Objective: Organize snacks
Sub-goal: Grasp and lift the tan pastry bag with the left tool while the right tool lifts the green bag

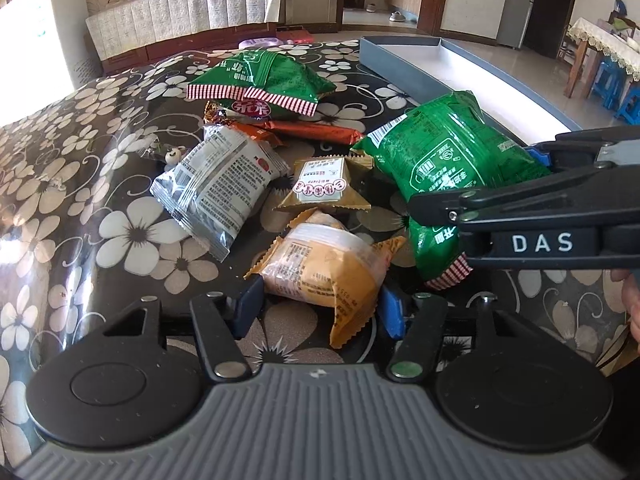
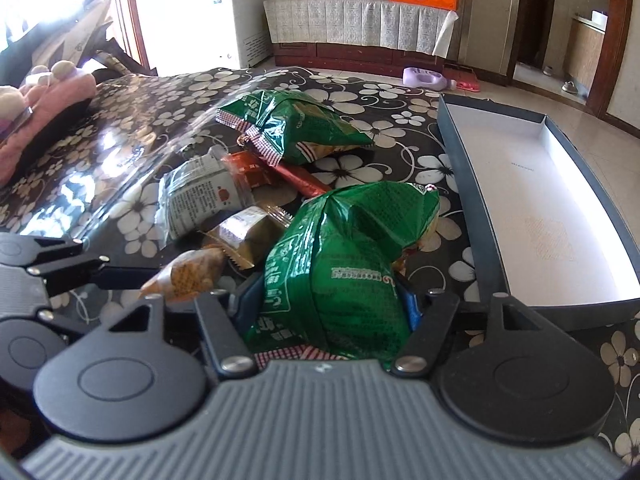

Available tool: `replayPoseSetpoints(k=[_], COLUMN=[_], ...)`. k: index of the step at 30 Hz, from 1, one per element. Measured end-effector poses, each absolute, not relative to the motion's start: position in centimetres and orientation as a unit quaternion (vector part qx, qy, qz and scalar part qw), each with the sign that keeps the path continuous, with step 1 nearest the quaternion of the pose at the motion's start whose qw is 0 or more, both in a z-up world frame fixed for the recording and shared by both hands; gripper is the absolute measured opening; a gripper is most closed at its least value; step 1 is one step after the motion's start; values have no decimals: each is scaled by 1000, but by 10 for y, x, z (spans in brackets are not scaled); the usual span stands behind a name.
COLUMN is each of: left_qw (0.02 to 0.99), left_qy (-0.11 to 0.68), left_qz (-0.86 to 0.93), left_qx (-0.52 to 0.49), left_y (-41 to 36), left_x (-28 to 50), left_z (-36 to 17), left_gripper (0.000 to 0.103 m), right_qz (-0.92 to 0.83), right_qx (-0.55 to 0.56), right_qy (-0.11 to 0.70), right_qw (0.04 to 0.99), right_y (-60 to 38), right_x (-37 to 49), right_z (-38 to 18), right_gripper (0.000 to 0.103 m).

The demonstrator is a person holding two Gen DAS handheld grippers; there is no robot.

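Snacks lie in a pile on a flowered table. My left gripper (image 1: 320,312) has its jaws around an orange pastry packet (image 1: 324,272), touching both sides of it. My right gripper (image 2: 328,312) is shut on a big green snack bag (image 2: 340,264), which also shows in the left wrist view (image 1: 448,160). A second green bag (image 1: 260,76) lies further back. A silver packet (image 1: 216,184), a gold packet (image 1: 324,188) and a red-orange bar (image 1: 312,130) lie between them. The grey box (image 2: 472,216), white inside, stands open to the right.
A pink plush thing (image 2: 44,96) sits at the table's left edge. The flowered tablecloth (image 1: 80,160) is glossy. Beyond the table are a cabinet with a cloth, a purple bottle (image 2: 424,78) on the floor, and blue stools (image 1: 616,84).
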State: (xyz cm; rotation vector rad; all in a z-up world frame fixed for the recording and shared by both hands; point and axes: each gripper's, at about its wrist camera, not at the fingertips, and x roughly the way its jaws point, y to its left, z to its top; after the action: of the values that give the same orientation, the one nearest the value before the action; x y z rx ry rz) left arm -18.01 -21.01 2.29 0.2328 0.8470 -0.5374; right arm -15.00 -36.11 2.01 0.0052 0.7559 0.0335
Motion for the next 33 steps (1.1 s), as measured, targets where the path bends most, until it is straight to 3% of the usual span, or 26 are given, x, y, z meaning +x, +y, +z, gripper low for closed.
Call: replayPoseSetpoints(k=[33], left_qw=[894], left_qy=[346], left_qz=[-269], left_qx=[96], left_y=[-203], left_x=[-187], left_z=[51], left_gripper=[50], right_qz=[40], right_qx=[34], right_qy=[276], right_qw=[960], right_y=[-372], right_x=[-166], right_z=[64], right_gripper=[68])
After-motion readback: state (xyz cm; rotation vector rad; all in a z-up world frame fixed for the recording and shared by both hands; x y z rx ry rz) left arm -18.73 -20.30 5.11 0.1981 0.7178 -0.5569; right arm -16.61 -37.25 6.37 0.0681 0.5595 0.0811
